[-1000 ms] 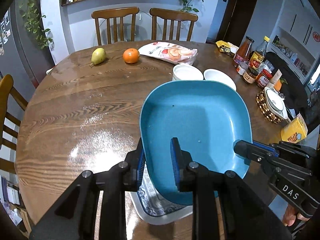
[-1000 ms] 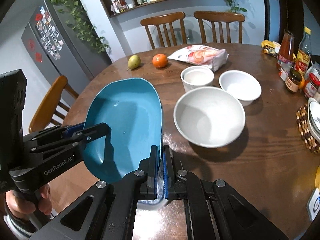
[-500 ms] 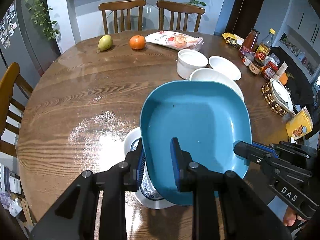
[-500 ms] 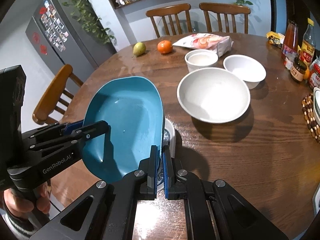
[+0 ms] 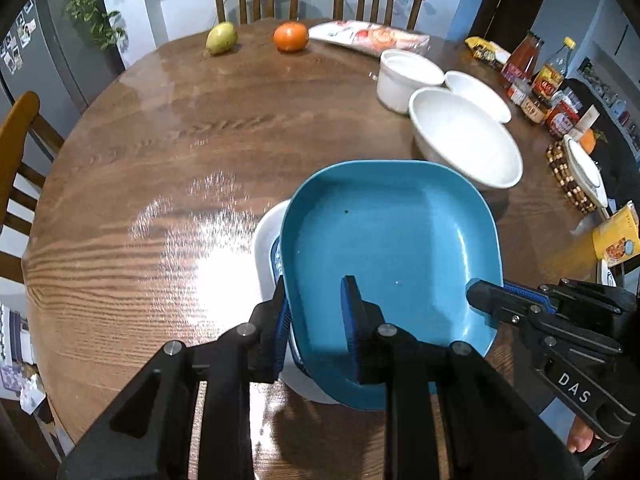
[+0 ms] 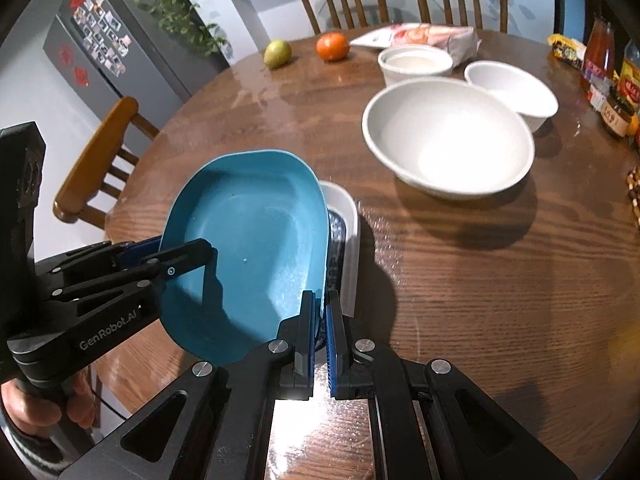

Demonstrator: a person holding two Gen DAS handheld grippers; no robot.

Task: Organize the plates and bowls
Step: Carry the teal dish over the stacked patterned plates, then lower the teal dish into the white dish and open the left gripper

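I hold a blue plate [image 5: 390, 256] between two tools. My left hand-held gripper [image 5: 316, 320] pinches its near rim, one finger under, one inside. My right hand-held gripper [image 6: 319, 320] clamps the opposite rim, its jaws nearly together. Gripping both edges keeps the plate level, I judge, for lowering. It hangs just above a white patterned plate [image 5: 266, 248] on the counter [image 5: 132, 168], overlapping it, likely to be stacked. Beyond sit a large white bowl [image 6: 448, 140], a smaller white bowl [image 6: 512, 88] and a white ramekin [image 6: 414, 64], close together. A pear [image 5: 220, 38], an orange [image 5: 291, 36] and a snack bag [image 5: 368, 36] lie farther off. Nothing blocks the descent.
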